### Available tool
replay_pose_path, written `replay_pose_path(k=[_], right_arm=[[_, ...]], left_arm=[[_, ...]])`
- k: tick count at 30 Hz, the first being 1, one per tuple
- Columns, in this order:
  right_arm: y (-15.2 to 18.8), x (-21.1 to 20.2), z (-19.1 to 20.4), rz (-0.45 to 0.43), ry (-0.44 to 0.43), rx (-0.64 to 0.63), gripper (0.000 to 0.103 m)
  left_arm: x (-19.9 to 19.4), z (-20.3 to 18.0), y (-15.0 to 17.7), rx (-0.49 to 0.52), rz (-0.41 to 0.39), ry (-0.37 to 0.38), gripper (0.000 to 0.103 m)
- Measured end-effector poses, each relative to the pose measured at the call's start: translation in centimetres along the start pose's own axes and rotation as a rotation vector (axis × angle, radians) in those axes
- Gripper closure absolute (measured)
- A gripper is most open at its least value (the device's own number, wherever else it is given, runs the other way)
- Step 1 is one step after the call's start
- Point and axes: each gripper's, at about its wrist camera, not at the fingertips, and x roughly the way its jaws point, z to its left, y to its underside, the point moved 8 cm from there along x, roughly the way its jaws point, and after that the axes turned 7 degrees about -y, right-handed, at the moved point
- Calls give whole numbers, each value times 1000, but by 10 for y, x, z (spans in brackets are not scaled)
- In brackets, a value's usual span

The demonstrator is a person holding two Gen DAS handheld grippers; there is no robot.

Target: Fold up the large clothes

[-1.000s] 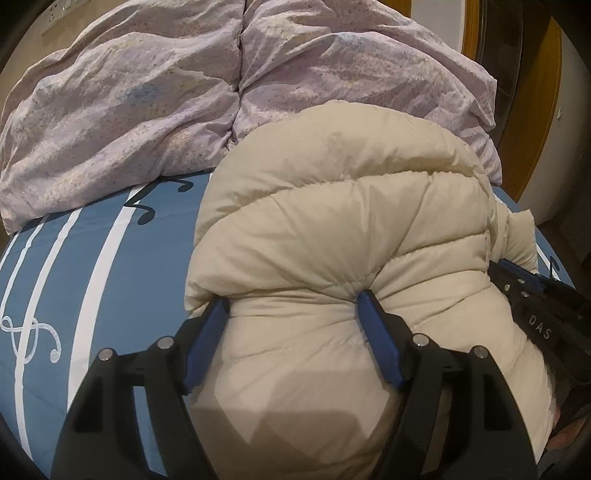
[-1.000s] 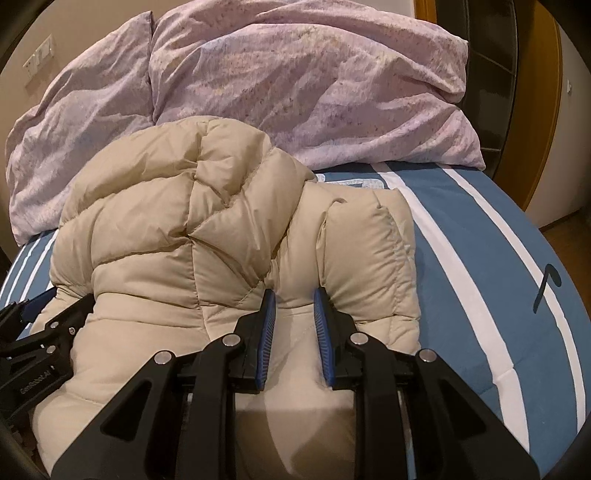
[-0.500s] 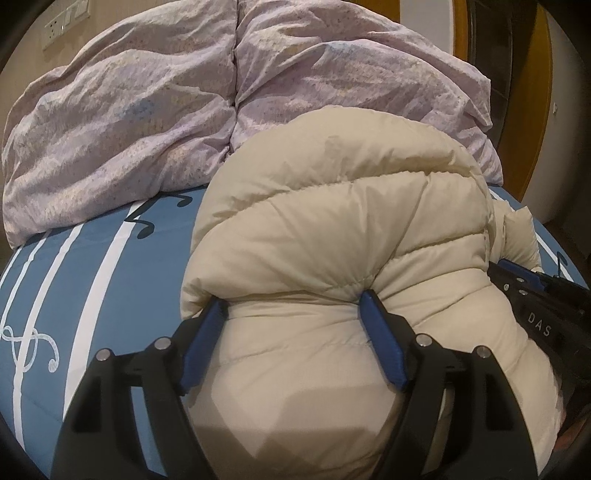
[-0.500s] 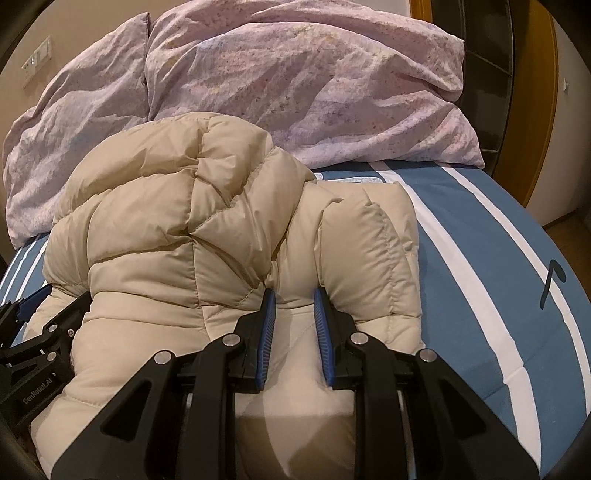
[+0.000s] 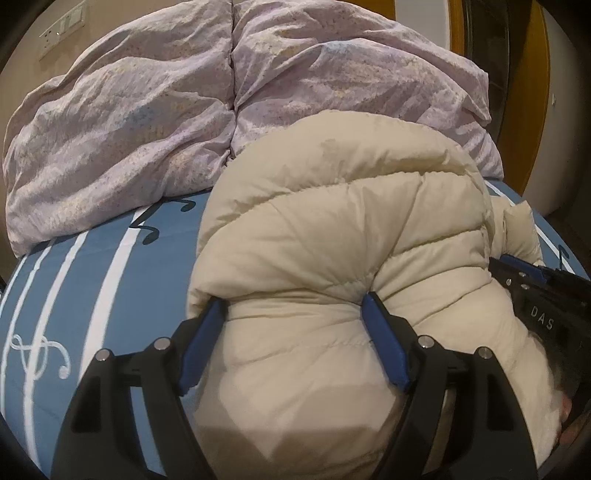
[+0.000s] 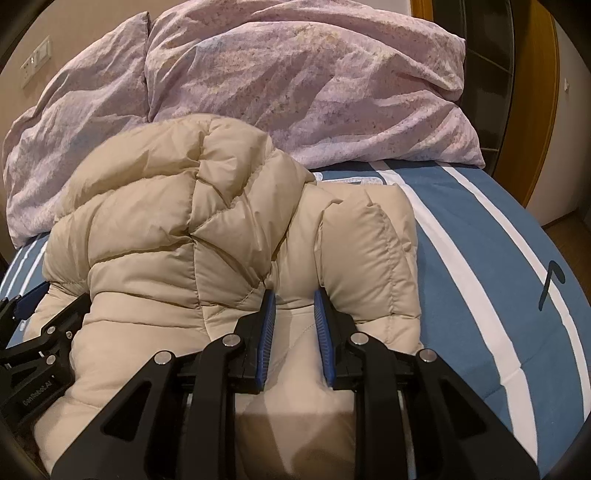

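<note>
A beige puffer jacket (image 5: 332,221) lies bunched and folded over on the bed. In the left wrist view my left gripper (image 5: 293,301) stands wide, its blue pads (image 5: 199,343) pressed into a thick roll of the jacket at its near left side. My right gripper (image 6: 293,293) pinches a narrow fold of the jacket (image 6: 166,229) near its right side. Its jaws are opening slightly, with the fabric still between the pads. Each gripper shows in the other's view: the right gripper (image 5: 535,295) at the right edge, the left gripper (image 6: 33,332) at the left edge.
The bed has a blue sheet (image 6: 461,240) with white stripes and black music notes. A rumpled lilac duvet (image 5: 147,110) is piled behind the jacket. A wall socket (image 5: 62,33) is at the upper left and a wooden door frame (image 5: 532,92) at the right.
</note>
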Motion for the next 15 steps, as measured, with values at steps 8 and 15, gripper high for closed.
replay_pose_path(k=[8,15], right_arm=[[-22,-32,2,-87,-111,80,39],[-7,-8,4,-36,-67,35,51]], left_arm=[[-21,14,-43,14,-53,-9,26],[12,3,-55,39,-28,-31,21]])
